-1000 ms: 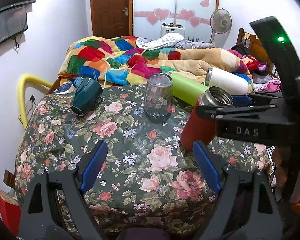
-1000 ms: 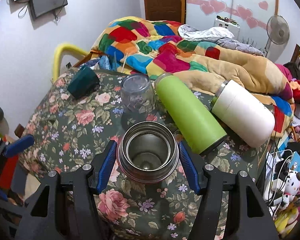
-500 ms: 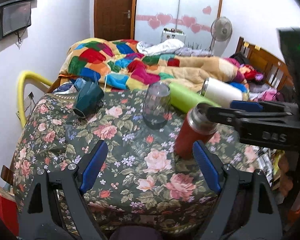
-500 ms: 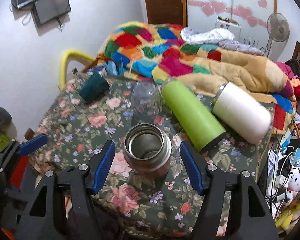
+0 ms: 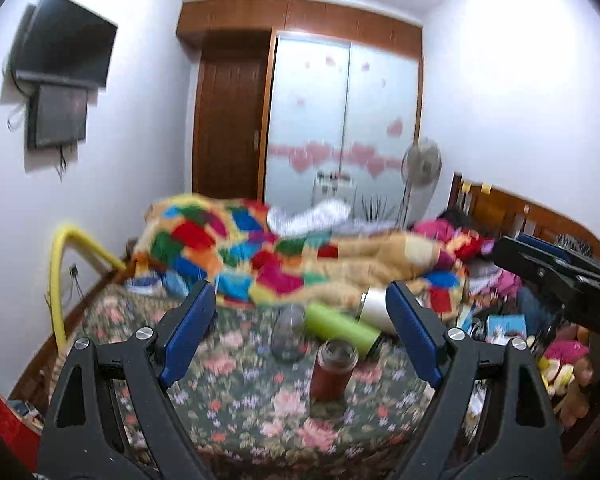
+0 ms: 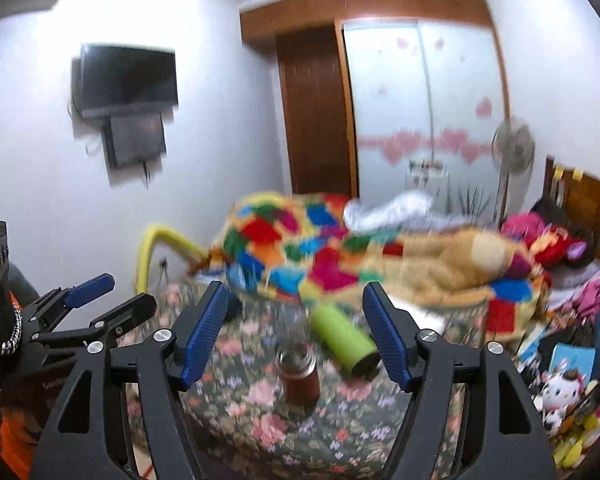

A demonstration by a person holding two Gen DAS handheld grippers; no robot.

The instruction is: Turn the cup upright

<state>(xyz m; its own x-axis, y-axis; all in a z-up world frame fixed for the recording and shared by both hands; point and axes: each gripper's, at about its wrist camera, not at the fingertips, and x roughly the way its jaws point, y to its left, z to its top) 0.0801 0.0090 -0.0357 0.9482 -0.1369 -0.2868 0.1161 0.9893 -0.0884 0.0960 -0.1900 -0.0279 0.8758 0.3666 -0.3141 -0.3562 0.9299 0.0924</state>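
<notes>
- The red cup (image 6: 298, 376) is seen standing upright, mouth up, at lower centre on the floral worktop (image 6: 268, 428); the flip is judged done.
- Both the left hand-held gripper (image 5: 298, 340) and the right hand-held gripper (image 6: 294, 334) are held spread wide and empty, clear of the cup.
- Motion blur obscures the glass (image 5: 288, 334) and the green bottle (image 6: 346, 338); the white flask (image 5: 374, 310) is partly hidden.

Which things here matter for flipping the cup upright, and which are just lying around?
For the job: red cup, standing upright; right claw, open.

Lying about: green bottle, white bottle, clear glass, quilt.
</notes>
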